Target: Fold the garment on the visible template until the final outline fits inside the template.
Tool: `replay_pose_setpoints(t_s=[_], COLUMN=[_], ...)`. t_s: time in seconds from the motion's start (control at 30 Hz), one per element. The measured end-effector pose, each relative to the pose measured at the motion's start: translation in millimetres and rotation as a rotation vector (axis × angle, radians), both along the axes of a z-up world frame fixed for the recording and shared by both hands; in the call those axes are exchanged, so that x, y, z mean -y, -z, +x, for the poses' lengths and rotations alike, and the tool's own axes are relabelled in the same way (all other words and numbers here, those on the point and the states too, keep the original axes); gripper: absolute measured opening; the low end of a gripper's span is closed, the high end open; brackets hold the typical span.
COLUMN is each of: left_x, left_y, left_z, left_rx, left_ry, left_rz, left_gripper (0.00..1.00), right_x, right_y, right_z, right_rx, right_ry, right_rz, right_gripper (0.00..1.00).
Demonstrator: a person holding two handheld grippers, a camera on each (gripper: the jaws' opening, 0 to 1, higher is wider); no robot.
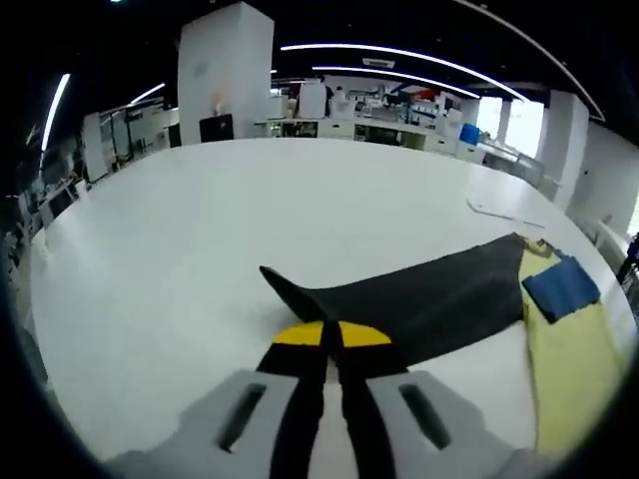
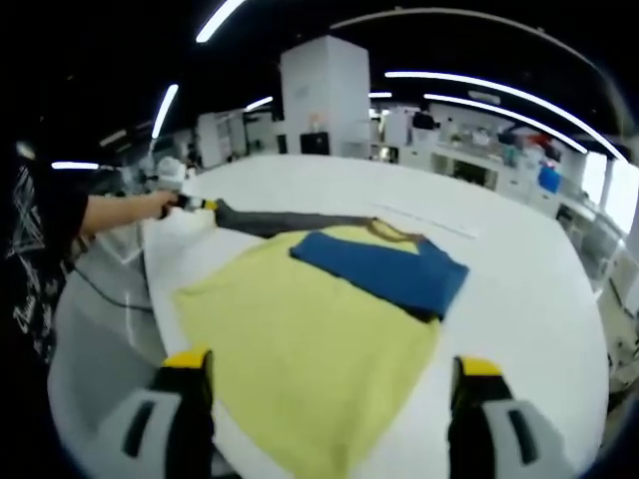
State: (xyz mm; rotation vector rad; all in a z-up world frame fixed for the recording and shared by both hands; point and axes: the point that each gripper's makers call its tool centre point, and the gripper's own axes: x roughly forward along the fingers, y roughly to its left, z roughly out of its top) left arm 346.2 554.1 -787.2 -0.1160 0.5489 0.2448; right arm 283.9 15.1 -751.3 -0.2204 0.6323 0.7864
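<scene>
1. White tabletop [image 2: 519,289], large, carrying everything; office room behind with a white pillar [image 1: 224,70].
2. Yellow garment [image 2: 300,339] spread flat on the tabletop, just ahead of the right claw; seen at the right edge in the left gripper view [image 1: 571,369].
3. Dark grey garment [image 1: 429,294] stretched long across the tabletop from the left claw toward the yellow garment; a thin strip [image 2: 290,222] behind the yellow one in the right gripper view.
4. Blue cloth [image 2: 384,267] folded, lying on the far part of the yellow garment; also [image 1: 561,287].
5. Right claw [image 2: 329,374] spread wide, yellow tips apart, nothing between them, hovering over the near edge of the yellow garment.
6. Left claw [image 1: 331,334] pinched closed, apparently on the dark grey garment's corner, though contact is hard to make out; seen far left [image 2: 205,206] in a person's hand [image 2: 160,205].
</scene>
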Motion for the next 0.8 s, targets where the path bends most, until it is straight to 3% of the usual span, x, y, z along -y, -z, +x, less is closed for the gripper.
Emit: replay_pose_setpoints(t_s=[0.23,0.53,0.8], left_x=[6.7,56.7,76.3], left_y=[-8.8,-23.7,-27.8], left_z=[11.2,25.4,38.9], left_rx=[0.018,0.029,0.035], left_ry=[0.019,0.115,0.173], left_rz=[-0.007,0.003,0.002], left_gripper=[0.00,0.00,0.00], right_x=[-3.7,-16.4,-14.9], right_y=[-2.2,-0.1,2.1], right_z=[-0.5,-5.6,-7.6], right_rx=[0.005,-0.008,-0.018], right_ry=[-0.009,-0.024,-0.024], right_rz=[0.014,0.031,0.036], right_gripper=[0.99,0.99,0.99])
